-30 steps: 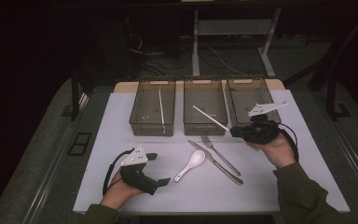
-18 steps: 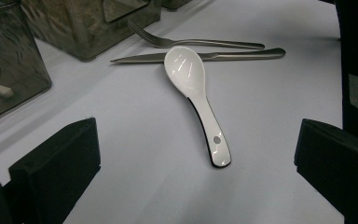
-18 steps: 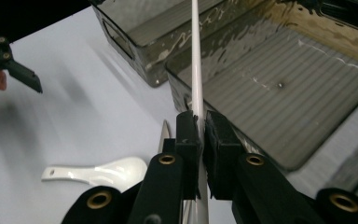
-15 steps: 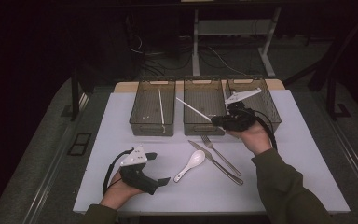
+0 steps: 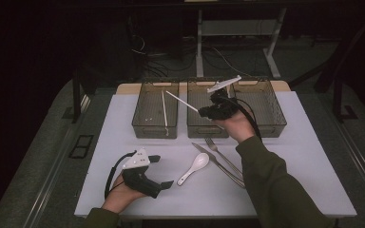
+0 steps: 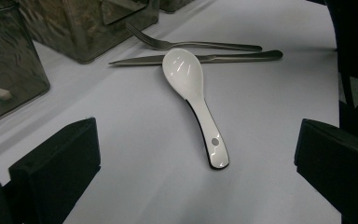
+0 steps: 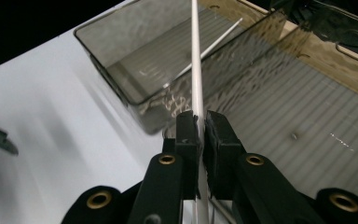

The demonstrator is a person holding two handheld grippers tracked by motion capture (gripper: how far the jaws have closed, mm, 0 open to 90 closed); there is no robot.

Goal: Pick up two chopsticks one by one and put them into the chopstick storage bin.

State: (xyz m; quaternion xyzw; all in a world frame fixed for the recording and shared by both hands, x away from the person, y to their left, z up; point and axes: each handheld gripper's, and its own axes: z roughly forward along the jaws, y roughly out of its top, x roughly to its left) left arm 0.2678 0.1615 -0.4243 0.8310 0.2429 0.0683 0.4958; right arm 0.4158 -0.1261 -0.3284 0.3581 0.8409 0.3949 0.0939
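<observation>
The right claw, clamping a white chopstick, is best lowering it lengthwise beside its mate in the left bin.

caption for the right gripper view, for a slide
Right tool clamped on a white chopstick, aimed at the left bin where another chopstick lies.

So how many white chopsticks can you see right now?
2. One chopstick lies inside the left bin. The other chopstick is clamped in the right claw, held in the air above the bins and pointing toward the left one. More may be hidden.
</observation>
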